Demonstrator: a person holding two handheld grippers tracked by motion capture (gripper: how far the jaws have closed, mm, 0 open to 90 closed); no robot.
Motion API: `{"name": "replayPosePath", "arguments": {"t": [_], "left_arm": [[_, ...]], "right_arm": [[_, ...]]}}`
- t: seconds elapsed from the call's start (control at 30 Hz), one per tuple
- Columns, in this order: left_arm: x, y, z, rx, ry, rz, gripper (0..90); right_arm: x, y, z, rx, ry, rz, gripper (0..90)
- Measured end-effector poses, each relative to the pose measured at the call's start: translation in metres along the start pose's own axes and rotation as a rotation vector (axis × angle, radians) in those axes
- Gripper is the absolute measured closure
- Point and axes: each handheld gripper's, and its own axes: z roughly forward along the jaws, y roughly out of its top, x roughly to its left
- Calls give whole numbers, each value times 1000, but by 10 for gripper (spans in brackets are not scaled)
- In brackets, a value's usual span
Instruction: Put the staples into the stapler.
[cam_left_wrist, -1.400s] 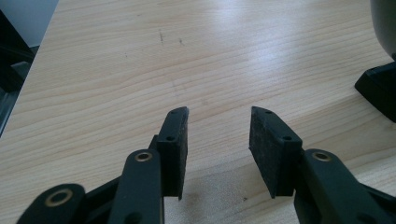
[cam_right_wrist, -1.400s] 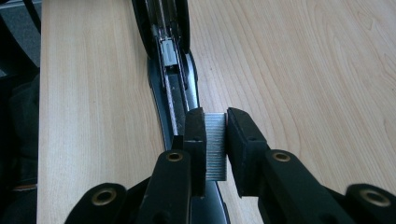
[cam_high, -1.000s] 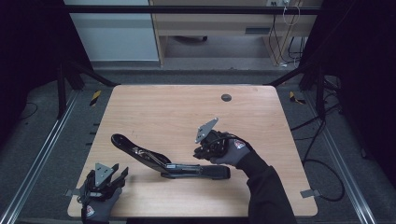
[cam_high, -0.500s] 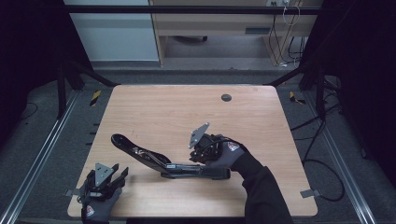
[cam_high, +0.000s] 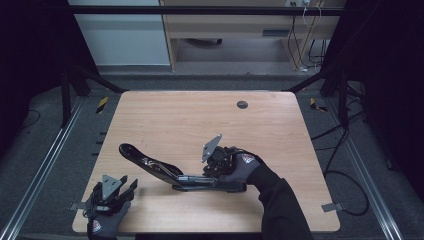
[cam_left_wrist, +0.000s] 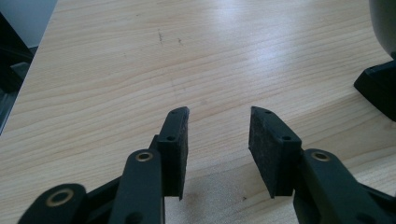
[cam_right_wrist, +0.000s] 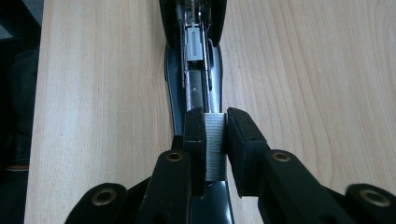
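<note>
your right gripper (cam_right_wrist: 215, 140) is clamped on a strip of staples (cam_right_wrist: 215, 144), holding it just over the open stapler (cam_high: 170, 172) — right above the metal channel (cam_right_wrist: 195, 88) that runs down the stapler's base. the stapler lies in the near middle of the tabletop (cam_high: 190, 120), its top arm swung open toward your left. your left gripper (cam_left_wrist: 218, 140) rests at the near left corner, jaws apart with bare wood between them, well apart from the stapler.
</note>
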Motion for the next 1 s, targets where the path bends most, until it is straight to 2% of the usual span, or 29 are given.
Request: {"name": "replayPosePath", "arguments": {"t": [0.23,0.4,0.43,1.0], "left_arm": [[0,0,0,-1,0,-1,572],[0,0,0,1,-1,1,572],[0,0,0,1,-1,1,572],[0,0,0,1,-2,-1,572]], "right_arm": [[-1,0,3,21,13,-19,783],[1,1,5,11,17,-14,783],[1,0,6,10,25,-25,783],[1,-3,11,34,26,-42,782]]}}
